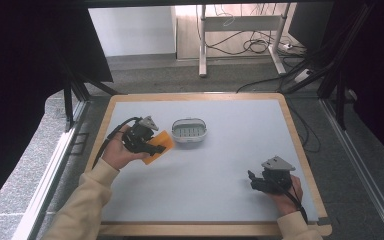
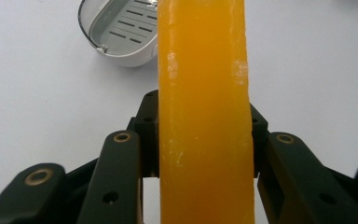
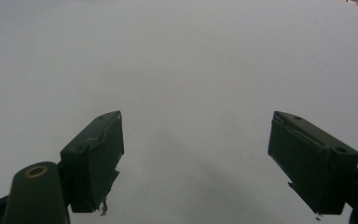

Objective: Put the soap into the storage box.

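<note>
The left gripper (image 1: 152, 145) clamps a translucent orange soap-like bar (image 2: 204, 112) beside the white slotted plastic dish (image 1: 190, 131); the slick bar may slip from so narrow a grip. The right gripper (image 3: 209, 163) rests spread wide with nothing between its jaws.

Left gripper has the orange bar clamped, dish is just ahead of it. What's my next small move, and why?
Probably carry the orange bar forward over the dish before lowering. The left gripper is shut on the bar, the dish sits open just beyond it with its slotted tray bare, and the bar is not above it yet. The right gripper is open, well clear.
</note>
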Tool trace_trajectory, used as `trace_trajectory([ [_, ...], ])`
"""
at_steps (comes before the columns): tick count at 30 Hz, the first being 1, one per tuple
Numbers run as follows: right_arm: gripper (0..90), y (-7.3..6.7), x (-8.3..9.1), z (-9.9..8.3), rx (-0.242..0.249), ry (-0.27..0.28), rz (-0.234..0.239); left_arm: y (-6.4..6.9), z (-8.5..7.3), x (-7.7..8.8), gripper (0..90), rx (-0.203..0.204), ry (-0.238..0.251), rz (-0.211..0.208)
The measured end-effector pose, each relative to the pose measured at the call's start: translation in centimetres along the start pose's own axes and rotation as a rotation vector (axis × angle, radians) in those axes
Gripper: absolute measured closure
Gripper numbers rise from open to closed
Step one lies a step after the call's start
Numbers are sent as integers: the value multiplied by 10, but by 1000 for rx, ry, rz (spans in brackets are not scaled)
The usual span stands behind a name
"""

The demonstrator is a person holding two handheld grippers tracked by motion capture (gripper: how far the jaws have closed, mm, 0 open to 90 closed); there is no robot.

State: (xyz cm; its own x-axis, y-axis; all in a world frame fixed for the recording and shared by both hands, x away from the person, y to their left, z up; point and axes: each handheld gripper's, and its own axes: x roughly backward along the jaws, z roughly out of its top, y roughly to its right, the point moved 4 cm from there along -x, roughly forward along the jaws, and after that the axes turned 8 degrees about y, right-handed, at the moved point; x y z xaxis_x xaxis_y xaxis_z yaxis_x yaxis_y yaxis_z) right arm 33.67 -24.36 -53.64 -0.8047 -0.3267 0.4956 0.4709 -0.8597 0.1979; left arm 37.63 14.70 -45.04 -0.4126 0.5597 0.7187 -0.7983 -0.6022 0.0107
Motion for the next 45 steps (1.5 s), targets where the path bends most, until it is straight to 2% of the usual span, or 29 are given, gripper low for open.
trace_trajectory([
  [8, 185, 0, -1, -1, 2, -2, -2, -3, 6, -4, 619, -28, -5, -2],
  [19, 185, 0, -1, -1, 1, -4, -2, -5, 15, -7, 619, -41, -13, -3],
  [35, 185, 0, 0, -1, 5, -5, -8, -1, 29, -16, 619, -86, -21, -28],
  [38, 185, 1, 0, -1, 4, -5, -8, -1, 33, -17, 619, -100, -34, -27],
  [45, 185, 0, 0, -1, 5, -7, -10, -2, 40, -18, 619, -107, -38, -29],
])
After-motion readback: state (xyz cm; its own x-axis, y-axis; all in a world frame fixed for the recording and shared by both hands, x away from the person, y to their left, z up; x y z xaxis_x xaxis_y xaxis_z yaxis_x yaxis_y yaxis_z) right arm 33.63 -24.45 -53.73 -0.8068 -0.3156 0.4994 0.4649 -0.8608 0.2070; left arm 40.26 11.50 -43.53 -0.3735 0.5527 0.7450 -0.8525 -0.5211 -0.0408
